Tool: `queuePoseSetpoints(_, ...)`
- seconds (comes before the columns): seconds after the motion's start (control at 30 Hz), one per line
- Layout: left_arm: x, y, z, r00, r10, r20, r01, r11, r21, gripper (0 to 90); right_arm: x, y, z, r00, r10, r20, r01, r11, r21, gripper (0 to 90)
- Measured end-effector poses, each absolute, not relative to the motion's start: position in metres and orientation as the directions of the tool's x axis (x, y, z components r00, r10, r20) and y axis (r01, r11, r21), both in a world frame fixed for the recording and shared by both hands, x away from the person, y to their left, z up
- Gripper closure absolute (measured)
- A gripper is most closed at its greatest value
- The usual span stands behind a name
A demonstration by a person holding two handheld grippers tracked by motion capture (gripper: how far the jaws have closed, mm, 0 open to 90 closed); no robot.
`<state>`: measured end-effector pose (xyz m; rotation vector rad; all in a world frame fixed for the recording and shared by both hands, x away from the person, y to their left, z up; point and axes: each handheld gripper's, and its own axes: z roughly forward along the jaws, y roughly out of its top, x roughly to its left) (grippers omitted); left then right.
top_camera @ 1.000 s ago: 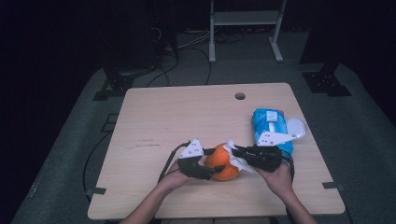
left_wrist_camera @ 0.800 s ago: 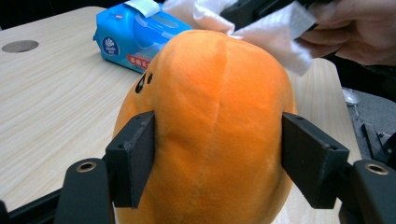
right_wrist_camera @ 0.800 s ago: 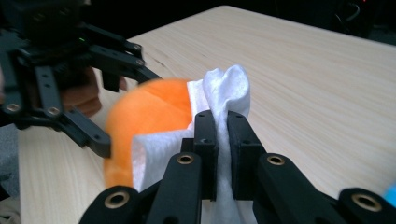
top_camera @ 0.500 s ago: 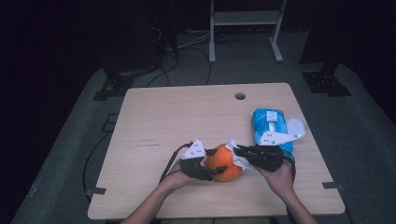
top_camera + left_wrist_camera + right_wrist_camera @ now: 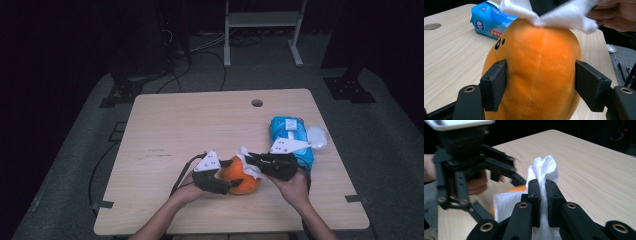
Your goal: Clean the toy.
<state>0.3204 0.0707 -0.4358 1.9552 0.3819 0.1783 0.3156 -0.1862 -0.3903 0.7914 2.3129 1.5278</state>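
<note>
Dark room, grey floor mat, black stands and cables behind a pale wooden table [image 5: 180,130] with a round hole [image 5: 257,103] near its far edge.

Left side first: person's left hand [image 5: 187,192] comes in from the near edge holding the left gripper [image 5: 231,183], grey three-cornered plate on top, cable looping back toward the wrist. Its jaws stand partway apart and clamp an orange plush toy [image 5: 241,176], one black pad pressed into each flank. In the left gripper view the orange plush toy [image 5: 536,72] sits between both pads, seam running down its middle, two small black marks on its upper left side. It is at the near-middle of the table; whether it rests on the wood or is lifted just off it, cannot tell.

Over the toy's top: a white wipe [image 5: 248,162], draped and touching the plush.

Right of that, the right gripper [image 5: 252,159], held in the right hand [image 5: 295,187], points left at the toy. Its jaws are pinched nearly together on the white wipe [image 5: 545,170], which bunches up above the pads.

Farther right, just beyond the right gripper, a blue wipes pack [image 5: 289,131] lies flat, lid flipped open to its right [image 5: 317,137].
</note>
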Motion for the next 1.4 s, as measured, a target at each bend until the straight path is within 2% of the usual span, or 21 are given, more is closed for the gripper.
queuePoseSetpoints(0.17, 0.322, 0.074, -0.436, 0.934, 0.351, -0.059, 0.193, -0.36, 0.913, 29.8, 0.325, -0.211, -0.405, -0.771, 0.62, 0.143, 0.375, 0.261, 0.89, 82.8)
queuePoseSetpoints(0.3, 0.324, 0.075, -0.436, 0.933, 0.354, -0.067, 0.199, -0.353, 0.914, 29.6, 0.323, -0.22, -0.414, -0.762, 0.621, 0.185, 0.415, 0.248, 0.876, 82.8)
queuePoseSetpoints(0.6, 0.325, 0.074, -0.436, 0.925, 0.371, -0.077, 0.215, -0.345, 0.914, 29.4, 0.309, -0.205, -0.399, -0.805, 0.571, 0.158, 0.355, 0.252, 0.9, 82.8)
queuePoseSetpoints(0.8, 0.323, 0.071, -0.436, 0.925, 0.374, -0.073, 0.213, -0.349, 0.913, 29.3, 0.304, -0.183, -0.391, -0.842, 0.531, 0.095, 0.293, 0.302, 0.907, 82.7)
queuePoseSetpoints(1.0, 0.323, 0.071, -0.435, 0.929, 0.363, -0.069, 0.205, -0.349, 0.914, 29.3, 0.312, -0.194, -0.394, -0.819, 0.562, 0.116, 0.321, 0.281, 0.905, 82.9)
queuePoseSetpoints(1.1, 0.322, 0.071, -0.434, 0.938, 0.343, -0.052, 0.179, -0.352, 0.919, 26.3, 0.313, -0.199, -0.396, -0.815, 0.565, 0.127, 0.333, 0.277, 0.901, 82.8)
queuePoseSetpoints(1.17, 0.324, 0.071, -0.433, 0.941, 0.337, -0.033, 0.161, -0.362, 0.918, 20.5, 0.313, -0.201, -0.397, -0.813, 0.569, 0.126, 0.335, 0.28, 0.9, 82.8)
queuePoseSetpoints(1.27, 0.329, 0.075, -0.434, 0.944, 0.326, -0.056, 0.178, -0.358, 0.917, 13.6, 0.313, -0.204, -0.396, -0.807, 0.578, 0.122, 0.337, 0.28, 0.899, 82.7)
queuePoseSetpoints(1.4, 0.334, 0.075, -0.446, 0.946, 0.315, -0.081, 0.199, -0.363, 0.91, 9.8, 0.315, -0.209, -0.398, -0.801, 0.582, 0.141, 0.35, 0.265, 0.898, 82.8)
